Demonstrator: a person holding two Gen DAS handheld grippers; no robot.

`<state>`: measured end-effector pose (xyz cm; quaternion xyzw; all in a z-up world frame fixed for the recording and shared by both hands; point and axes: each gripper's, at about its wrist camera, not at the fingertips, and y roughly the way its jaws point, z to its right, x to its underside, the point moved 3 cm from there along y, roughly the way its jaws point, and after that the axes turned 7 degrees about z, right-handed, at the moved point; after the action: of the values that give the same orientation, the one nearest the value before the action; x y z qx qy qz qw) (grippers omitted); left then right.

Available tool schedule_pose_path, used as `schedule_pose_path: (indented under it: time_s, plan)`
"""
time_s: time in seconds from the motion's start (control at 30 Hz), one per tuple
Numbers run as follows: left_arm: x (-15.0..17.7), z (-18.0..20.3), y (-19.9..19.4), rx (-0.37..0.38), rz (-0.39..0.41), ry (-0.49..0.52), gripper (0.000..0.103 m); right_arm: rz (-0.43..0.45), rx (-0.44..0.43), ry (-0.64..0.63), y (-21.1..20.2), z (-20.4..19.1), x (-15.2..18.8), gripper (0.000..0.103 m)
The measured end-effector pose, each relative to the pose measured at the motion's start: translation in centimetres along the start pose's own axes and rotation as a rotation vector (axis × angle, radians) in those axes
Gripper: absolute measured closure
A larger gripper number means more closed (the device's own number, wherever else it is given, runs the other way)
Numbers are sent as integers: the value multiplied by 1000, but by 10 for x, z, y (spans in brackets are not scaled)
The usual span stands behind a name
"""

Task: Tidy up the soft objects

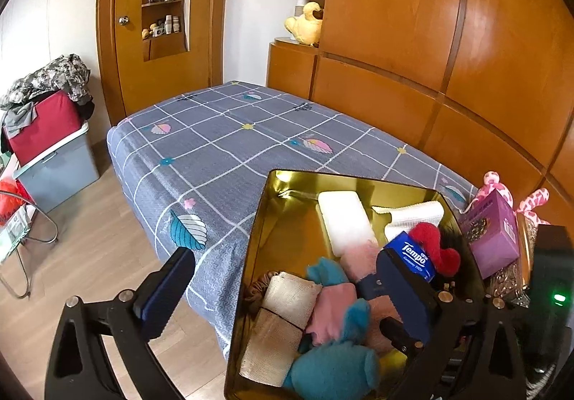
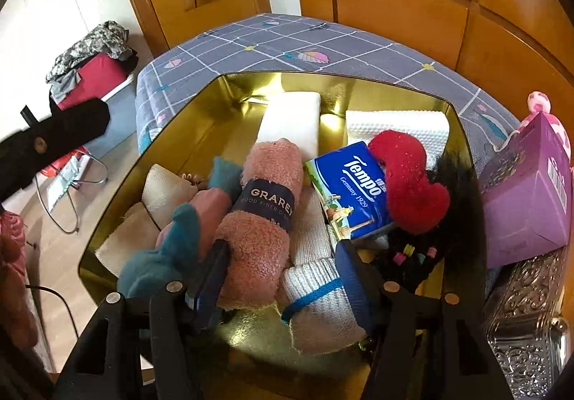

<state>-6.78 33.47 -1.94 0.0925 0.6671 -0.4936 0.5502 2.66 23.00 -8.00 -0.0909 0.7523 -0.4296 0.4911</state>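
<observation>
While the right gripper (image 2: pixel 280 278) stood parted around the pink rolled towel (image 2: pixel 263 220), unpressed, placing in the gold tray (image 2: pixel 362 77) was judged finished; withdrawal was called for.

Your left gripper (image 1: pixel 287 285) and right gripper (image 2: pixel 283 278) look alike: black angular frames with triangular cut-outs, round silver screws at the joints, and dark blue pads (image 2: pixel 211 278) lining each finger
</observation>
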Motion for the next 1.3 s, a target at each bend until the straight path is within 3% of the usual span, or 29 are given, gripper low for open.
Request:
schedule_pose_path:
  time_s: [0.13, 0.4, 0.57, 0.77, 0.97, 1.3]
  plan:
    - [1, 4, -2, -9, 5, 16, 1, 34, 10, 9, -15, 1, 3, 41]
    - [9, 22, -10, -1, 10, 53, 0, 153, 160, 24, -60, 12, 5, 41]
    - [17, 40, -19, 53, 17, 70, 0, 216, 272, 39, -84, 22, 13, 35]
    - [25, 60, -27, 88, 25, 102, 0, 252, 346, 122, -102, 41, 27, 35]
    - [31, 68, -28, 33, 26, 137, 1, 273, 389, 188, -112, 56, 40, 35]
    - [34, 71, -30, 48, 15, 142, 0, 276, 415, 203, -114, 59, 48, 35]
